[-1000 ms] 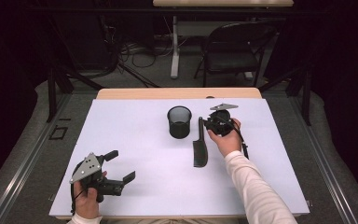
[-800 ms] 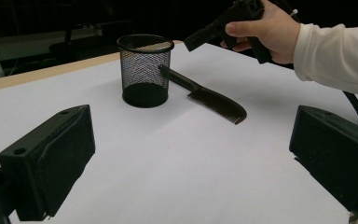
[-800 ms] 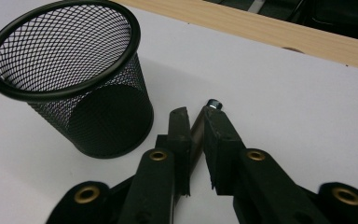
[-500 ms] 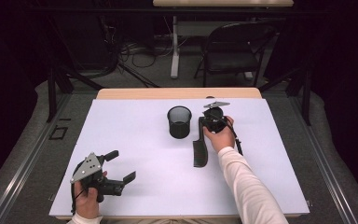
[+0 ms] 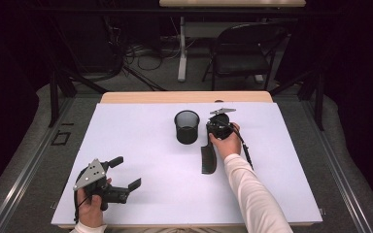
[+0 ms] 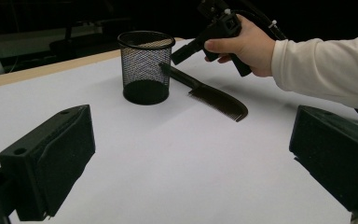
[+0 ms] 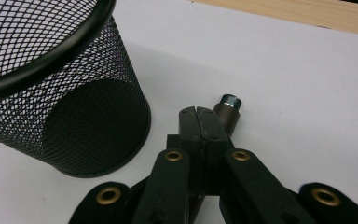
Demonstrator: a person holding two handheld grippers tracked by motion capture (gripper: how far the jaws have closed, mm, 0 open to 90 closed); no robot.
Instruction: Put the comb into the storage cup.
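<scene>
Right gripper view has the right gripper [image 7: 200, 122] with jaws pressed together on the handle end of the comb [image 7: 227, 113], right beside the mesh cup [image 7: 60, 93], likely gripped at the tip so it can be tipped up and dropped in. High view puts the comb [image 5: 208, 156] flat on the white table [image 5: 141, 145], just right of the cup near the far edge's middle; left gripper [image 5: 117, 175] rests at the near left corner, jaws spread wide, holding nothing, likely parked clear

High view overhead facing forward, gripper views low (near tabletop), all sharing mesh cup [image 5: 187, 127].
</scene>
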